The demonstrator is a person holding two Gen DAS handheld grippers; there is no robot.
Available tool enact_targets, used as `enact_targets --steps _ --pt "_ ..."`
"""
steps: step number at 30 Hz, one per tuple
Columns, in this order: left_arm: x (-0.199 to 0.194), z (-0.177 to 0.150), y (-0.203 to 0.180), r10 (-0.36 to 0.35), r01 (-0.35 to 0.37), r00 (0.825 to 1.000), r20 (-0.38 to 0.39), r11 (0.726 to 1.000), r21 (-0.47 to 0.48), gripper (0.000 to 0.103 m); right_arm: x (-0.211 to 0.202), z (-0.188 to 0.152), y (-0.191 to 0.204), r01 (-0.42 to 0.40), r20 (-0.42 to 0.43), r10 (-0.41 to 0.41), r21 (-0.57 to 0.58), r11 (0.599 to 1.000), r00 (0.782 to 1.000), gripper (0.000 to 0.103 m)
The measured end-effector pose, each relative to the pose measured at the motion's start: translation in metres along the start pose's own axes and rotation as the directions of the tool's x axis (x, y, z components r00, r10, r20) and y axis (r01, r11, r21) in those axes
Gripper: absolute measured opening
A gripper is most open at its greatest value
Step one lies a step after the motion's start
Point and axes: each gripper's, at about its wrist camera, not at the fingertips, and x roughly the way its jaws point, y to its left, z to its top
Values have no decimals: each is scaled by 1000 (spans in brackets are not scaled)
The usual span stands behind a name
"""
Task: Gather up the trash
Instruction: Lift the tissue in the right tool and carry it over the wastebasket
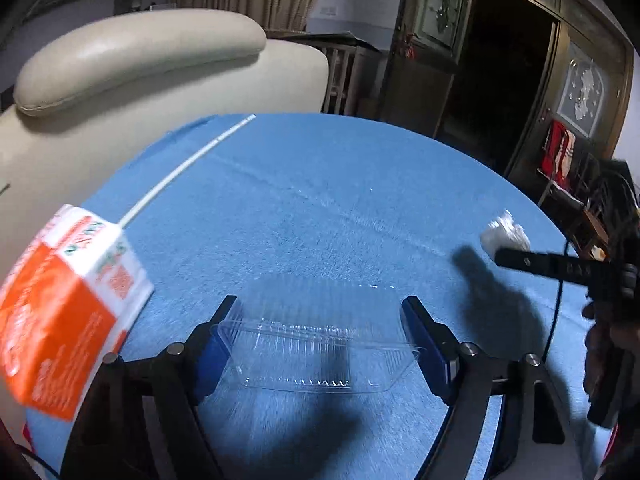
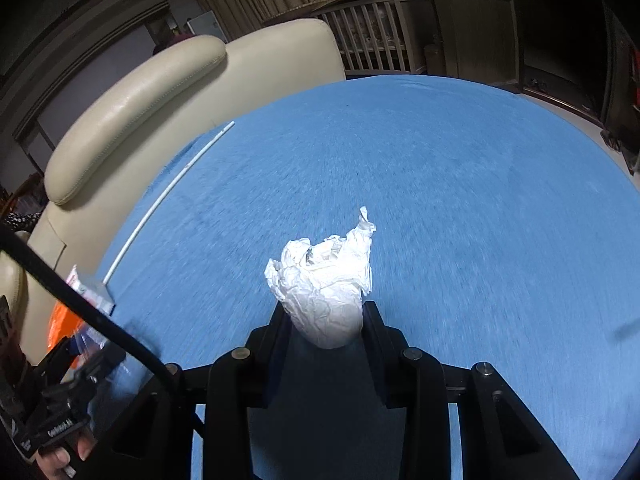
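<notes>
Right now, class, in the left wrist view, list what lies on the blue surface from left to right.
Orange and white carton → clear plastic tray between the fingers of the left gripper → crumpled white paper, held by the right gripper.

I saw a bed (image 1: 320,184) covered in blue cloth. A thin white stick (image 1: 188,166) lay along its left edge, by the cream headboard, and a clear plastic container (image 1: 320,356) rested nearer me.
</notes>
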Motion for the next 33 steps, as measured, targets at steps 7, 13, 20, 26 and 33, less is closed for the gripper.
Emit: enact_targets --steps 7,13,20,26,33 --pt "-24 -18 -20 64 -65 996 -70 998 -12 82 -46 -42 -3 -6 6 6 41 999 1000 39" --pt "-43 -31 -38 76 -78 993 -93 997 -15 82 -87 -85 -13 19 14 -20 71 997 1000 39" --pt "-68 -38 -61 85 -84 994 -72 996 16 82 -122 -118 -24 32 43 -36 105 994 998 39" --pt "-82 -43 -88 79 -75 995 -64 995 59 82 -154 -138 -38 38 89 -50 134 990 995 39" --pt "-102 -49 -124 60 -54 997 -44 990 128 82 -189 -163 -62 50 140 -77 188 981 987 39"
